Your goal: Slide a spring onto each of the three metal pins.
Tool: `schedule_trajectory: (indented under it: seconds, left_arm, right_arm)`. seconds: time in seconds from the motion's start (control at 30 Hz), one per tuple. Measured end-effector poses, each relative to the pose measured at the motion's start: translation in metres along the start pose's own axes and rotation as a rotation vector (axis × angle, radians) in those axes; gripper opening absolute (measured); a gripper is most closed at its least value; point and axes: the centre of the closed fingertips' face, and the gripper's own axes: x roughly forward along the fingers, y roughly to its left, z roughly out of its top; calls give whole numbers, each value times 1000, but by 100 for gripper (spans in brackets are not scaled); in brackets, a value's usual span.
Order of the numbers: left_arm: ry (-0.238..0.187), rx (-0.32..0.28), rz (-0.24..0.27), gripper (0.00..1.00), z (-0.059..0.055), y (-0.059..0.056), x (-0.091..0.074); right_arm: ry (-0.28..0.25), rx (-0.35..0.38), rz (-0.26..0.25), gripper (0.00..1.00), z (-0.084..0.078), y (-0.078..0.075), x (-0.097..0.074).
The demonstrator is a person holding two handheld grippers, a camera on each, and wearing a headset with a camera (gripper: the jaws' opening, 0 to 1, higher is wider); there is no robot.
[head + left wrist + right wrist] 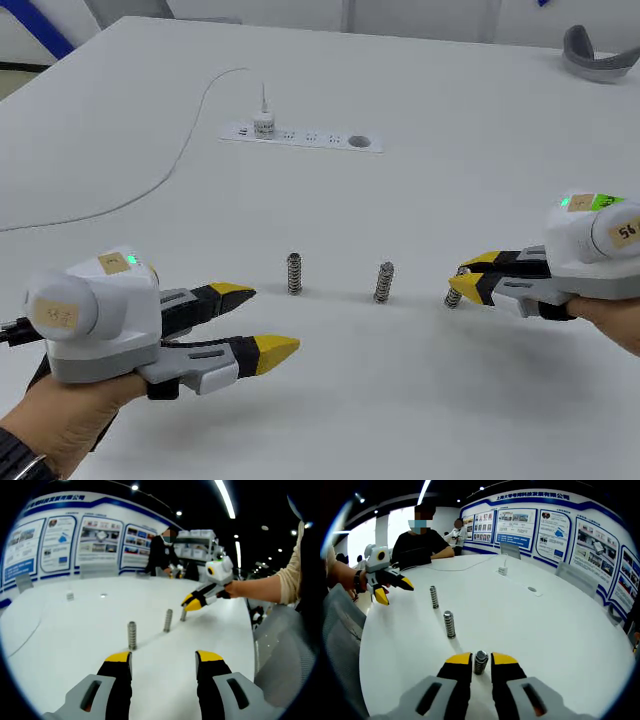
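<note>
- Nearest, by the table's point(420, 400) near-left edge, a hand point(60, 425) holds the left gripper point(255, 320). Its two yellow-tipped jaws are spread wide apart, with nothing between them, and point toward the middle of the table.
- Just beyond those tips, three short coiled metal springs stand in a row across the middle of the table, well apart from each other.
- The left spring point(294, 273) stands upright, closest to the left gripper but not touching it.
- The middle spring point(384, 282) stands alone and leans slightly.
- The right spring point(454, 296) leans, with the right gripper point(463, 279) at it, reaching in from the table's right edge.
- In the right gripper view, that gripper's jaws are drawn close together with this spring standing between the yellow tips. I cannot tell whether the tips actually press on the spring.
- Whether a pin runs inside each spring is too small to tell.
- Farther back, a white power strip point(300, 135) lies flat on the table, with a small white plug point(263, 124) in it and a thin white cable point(185, 140) curving off toward the left edge.
- At the far-right corner lies a grey curved object point(598, 55).
</note>
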Motion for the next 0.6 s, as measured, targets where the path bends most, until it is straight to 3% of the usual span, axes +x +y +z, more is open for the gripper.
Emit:
schedule_trajectory:
  seconds: [0.6]
  left_arm:
    - [0, 3, 4, 52, 1, 1, -1]
  right_arm:
    - [9, 10, -1, 26, -4, -2, -10]
